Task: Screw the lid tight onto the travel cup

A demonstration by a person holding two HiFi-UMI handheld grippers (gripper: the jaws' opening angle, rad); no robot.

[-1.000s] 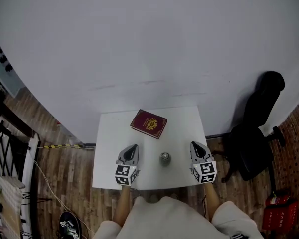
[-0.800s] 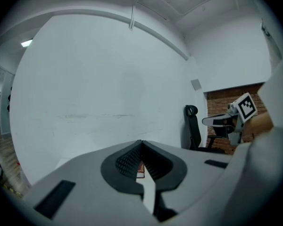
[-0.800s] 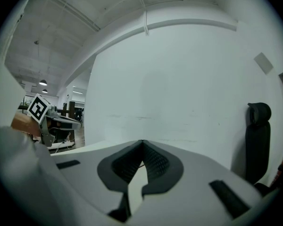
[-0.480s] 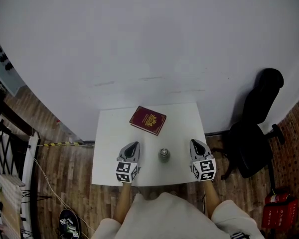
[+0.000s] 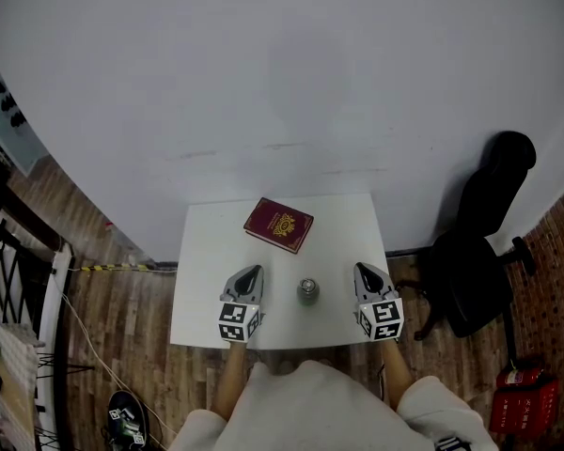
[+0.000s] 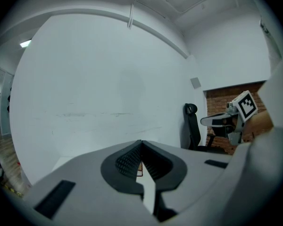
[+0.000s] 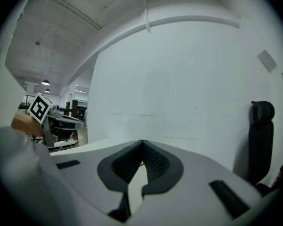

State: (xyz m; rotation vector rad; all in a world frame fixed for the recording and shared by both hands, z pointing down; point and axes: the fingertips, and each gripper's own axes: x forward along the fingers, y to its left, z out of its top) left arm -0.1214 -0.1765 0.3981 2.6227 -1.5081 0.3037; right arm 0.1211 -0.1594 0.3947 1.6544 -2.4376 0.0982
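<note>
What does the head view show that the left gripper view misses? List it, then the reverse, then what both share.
Head view only: the travel cup standing on the white table between the grippers, the dark red book in full, and the wood floor.
Left gripper view only: the left gripper seen close up, its jaws shut with nothing between them, and the ceiling.
Both: the right gripper, the black office chair and the white wall.

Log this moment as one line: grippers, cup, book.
left gripper shut, empty | right gripper shut, empty | cup on table between them, untouched | book beyond cup, toward wall
</note>
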